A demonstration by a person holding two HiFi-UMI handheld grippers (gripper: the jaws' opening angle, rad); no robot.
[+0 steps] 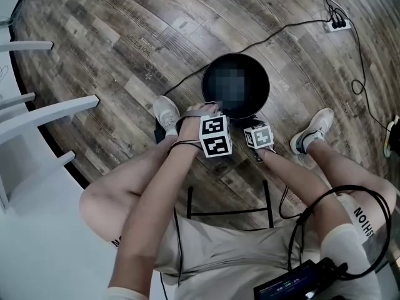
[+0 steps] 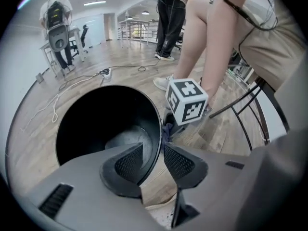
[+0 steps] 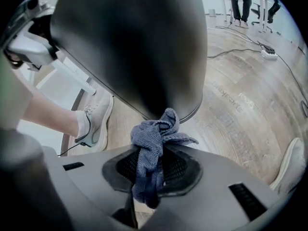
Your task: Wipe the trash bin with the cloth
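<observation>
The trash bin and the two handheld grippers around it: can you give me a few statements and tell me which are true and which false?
1. The bin lies on its side. False: it stands upright on the wooden floor.
2. The right gripper holds a blue-grey cloth. True.
3. The left gripper is clamped on the cloth. False: its jaws stand apart astride the bin's rim, one inside, one outside.
4. The cloth meets the bin's outer wall, low down. True.
</observation>
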